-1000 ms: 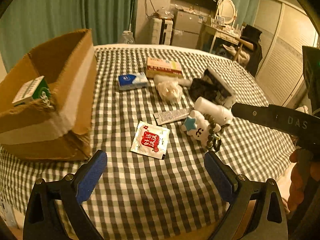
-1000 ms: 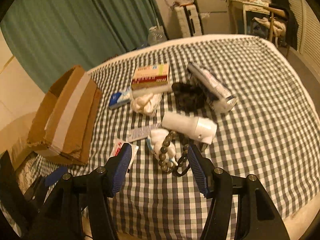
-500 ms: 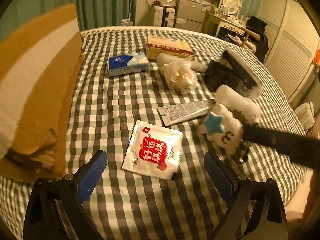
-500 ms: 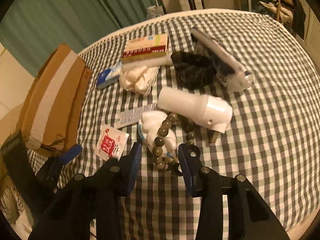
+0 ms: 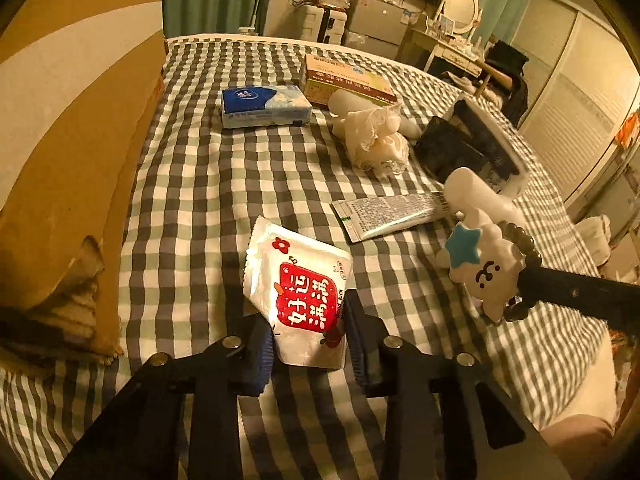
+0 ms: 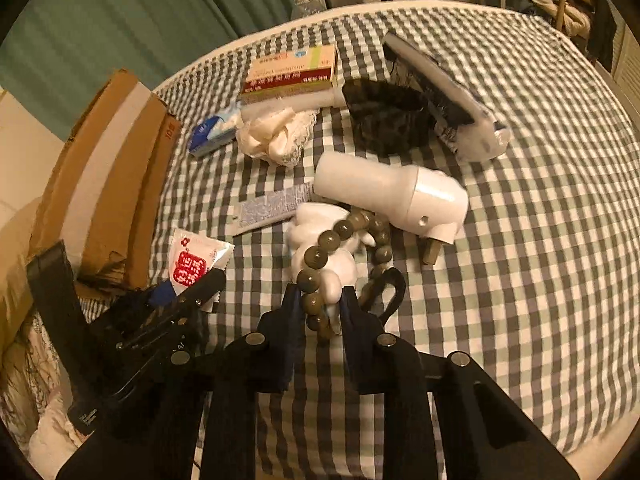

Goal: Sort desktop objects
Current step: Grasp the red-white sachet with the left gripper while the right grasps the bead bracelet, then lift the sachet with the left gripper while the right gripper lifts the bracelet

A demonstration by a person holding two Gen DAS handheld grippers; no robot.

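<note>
My left gripper [image 5: 310,332] is shut on a white sachet with red print [image 5: 298,284], its near end pinched between the blue pads; the sachet also shows in the right wrist view [image 6: 192,266]. My right gripper [image 6: 318,312] is shut on a white cloud-shaped toy [image 6: 324,244] wrapped with a bead bracelet [image 6: 320,256]; the toy with its blue star shows in the left wrist view [image 5: 480,264]. An open cardboard box [image 5: 68,128] stands at the left of the checked table.
On the checked cloth [image 5: 192,184] lie a blue tissue pack [image 5: 266,106], a medicine box [image 5: 346,84], a cream lace bundle [image 5: 376,140], a flat tube [image 5: 392,216], a white bottle [image 6: 392,192], a black pouch [image 6: 388,116] and a brush [image 6: 448,96].
Both grippers moved forward and down and closed. The left one went from open to shut on the sachet. The right one closed on the toy and beads.
</note>
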